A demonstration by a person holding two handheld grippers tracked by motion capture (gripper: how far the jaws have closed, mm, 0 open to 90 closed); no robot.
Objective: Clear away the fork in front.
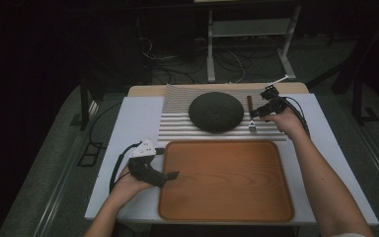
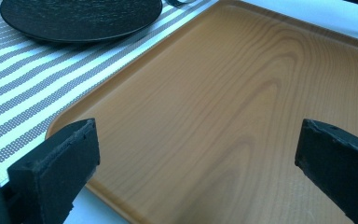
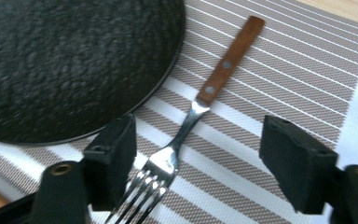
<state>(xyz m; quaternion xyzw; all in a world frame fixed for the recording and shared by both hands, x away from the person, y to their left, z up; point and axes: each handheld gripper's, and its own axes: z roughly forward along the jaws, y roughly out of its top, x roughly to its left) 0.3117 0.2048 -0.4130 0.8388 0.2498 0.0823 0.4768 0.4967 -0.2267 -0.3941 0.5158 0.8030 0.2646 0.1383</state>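
Note:
A fork with a wooden handle lies on the striped placemat, just right of a dark round plate. My right gripper is low over the fork's metal end, jaws apart on either side of it; the tines sit close to the left pad, with a wide gap to the other pad. From above, the right gripper is at the plate's right side, over the fork. My left gripper hovers open at the left edge of the wooden tray, nothing between its jaws.
The tray takes the near half of the white board, the placemat the far half. The plate lies beyond the tray's far left corner in the left gripper view. Table legs and cables stand on the dark floor behind.

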